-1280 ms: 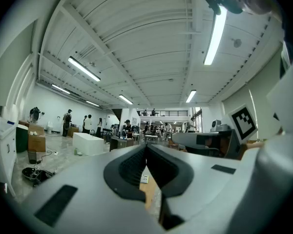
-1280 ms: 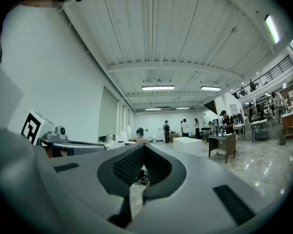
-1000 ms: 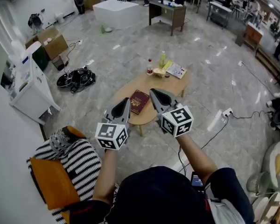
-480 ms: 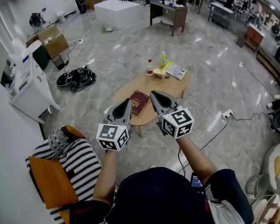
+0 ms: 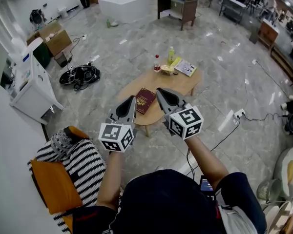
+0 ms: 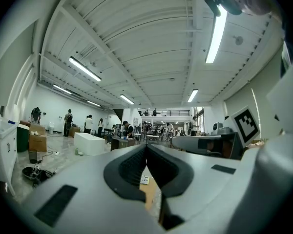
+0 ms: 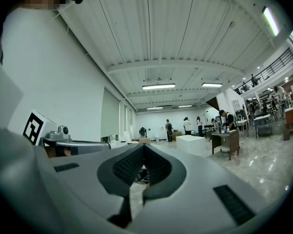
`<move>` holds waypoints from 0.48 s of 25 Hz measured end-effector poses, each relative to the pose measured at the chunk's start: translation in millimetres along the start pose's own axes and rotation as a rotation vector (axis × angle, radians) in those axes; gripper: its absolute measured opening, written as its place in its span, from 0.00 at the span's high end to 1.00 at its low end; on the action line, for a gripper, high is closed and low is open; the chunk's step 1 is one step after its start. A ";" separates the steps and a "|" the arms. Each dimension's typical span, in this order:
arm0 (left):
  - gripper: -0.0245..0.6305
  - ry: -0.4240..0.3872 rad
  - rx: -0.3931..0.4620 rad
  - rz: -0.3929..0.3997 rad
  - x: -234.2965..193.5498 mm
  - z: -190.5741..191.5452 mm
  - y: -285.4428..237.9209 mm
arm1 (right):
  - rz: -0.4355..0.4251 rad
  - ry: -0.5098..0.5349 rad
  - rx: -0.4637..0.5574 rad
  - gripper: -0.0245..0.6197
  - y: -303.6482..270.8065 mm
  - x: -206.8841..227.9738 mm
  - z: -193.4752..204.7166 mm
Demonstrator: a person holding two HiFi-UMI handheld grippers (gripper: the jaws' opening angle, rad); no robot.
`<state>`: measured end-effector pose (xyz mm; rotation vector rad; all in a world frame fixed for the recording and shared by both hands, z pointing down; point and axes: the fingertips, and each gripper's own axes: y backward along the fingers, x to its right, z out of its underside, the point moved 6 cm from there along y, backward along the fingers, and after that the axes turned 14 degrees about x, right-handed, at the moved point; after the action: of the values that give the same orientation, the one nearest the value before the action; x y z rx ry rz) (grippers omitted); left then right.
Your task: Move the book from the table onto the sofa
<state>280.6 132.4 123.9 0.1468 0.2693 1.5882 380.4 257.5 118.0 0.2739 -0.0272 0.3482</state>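
Head view, 1 book on 1 table, 2 bottles, left gripper & right gripper, both jaws closed, empty.

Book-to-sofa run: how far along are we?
Done: nothing; the dark red book lies on the oval wooden table. In hand: nothing; the left gripper and right gripper are both shut, empty and not touching the book. Left: grasp the book, carry it to the orange seat, presumably the sofa, and set it down.

Wooden table; glossy marble floor
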 end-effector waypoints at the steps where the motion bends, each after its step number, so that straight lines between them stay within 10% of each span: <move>1: 0.94 -0.002 -0.003 -0.001 1.1 1.4 -1.1 | 0.000 -0.002 0.000 0.94 0.8 1.8 0.7; 12: 0.94 -0.014 -0.027 -0.016 2.5 10.3 -9.1 | -0.005 -0.019 -0.011 0.94 -1.5 17.8 10.8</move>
<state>291.9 135.9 131.2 0.1345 0.2374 1.5734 397.8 259.2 129.3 0.2664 -0.0469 0.3406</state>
